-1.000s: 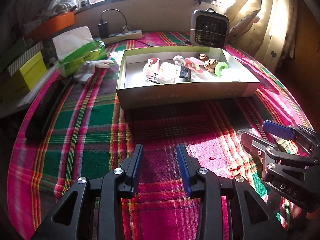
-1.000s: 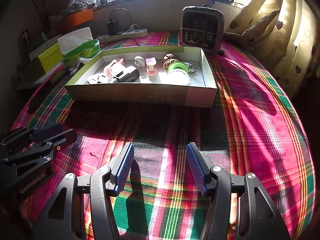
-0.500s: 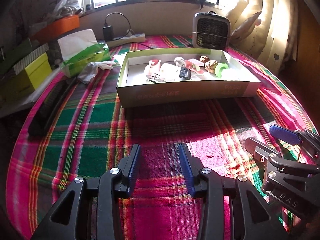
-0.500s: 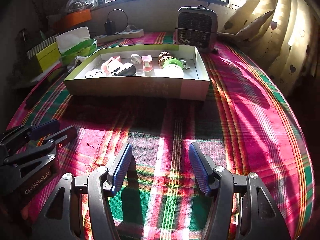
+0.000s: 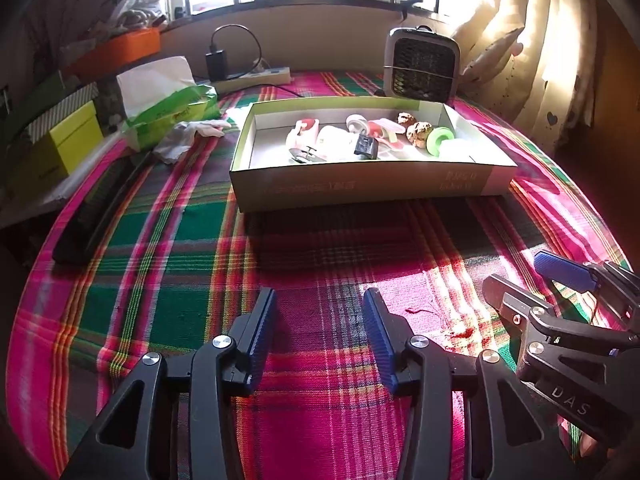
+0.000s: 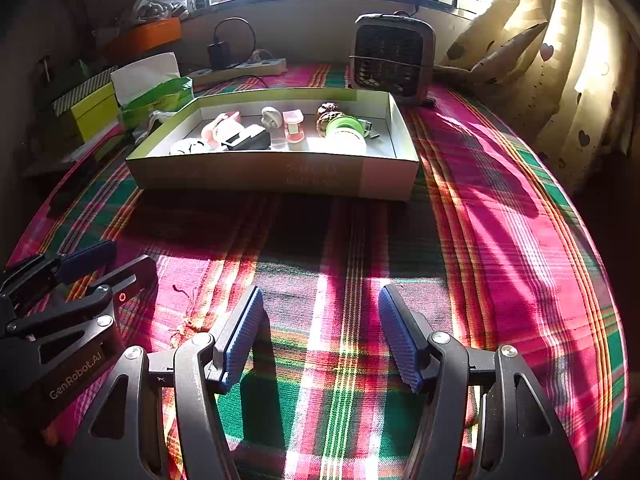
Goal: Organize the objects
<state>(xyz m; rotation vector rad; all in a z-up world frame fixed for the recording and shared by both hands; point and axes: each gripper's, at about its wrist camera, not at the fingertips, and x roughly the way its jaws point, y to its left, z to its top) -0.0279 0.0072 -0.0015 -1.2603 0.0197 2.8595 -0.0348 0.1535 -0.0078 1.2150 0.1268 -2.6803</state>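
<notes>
While both tools hang with fingers apart, holding nothing (left tool [image 5: 318, 328], right tool [image 6: 320, 334]), the box [image 5: 360, 190] of small objects sits mid-desk [image 5: 168, 240]; heater [image 5: 420, 64] behind, tissue pack [image 5: 168, 100] left. Box appears slightly farther than before.

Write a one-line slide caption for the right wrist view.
Open right gripper hovers over plaid cloth, facing a shallow box of small items.

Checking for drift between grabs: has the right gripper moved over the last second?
Yes. The right gripper has backed away from the cardboard box, which now sits higher and smaller in its view.
</notes>
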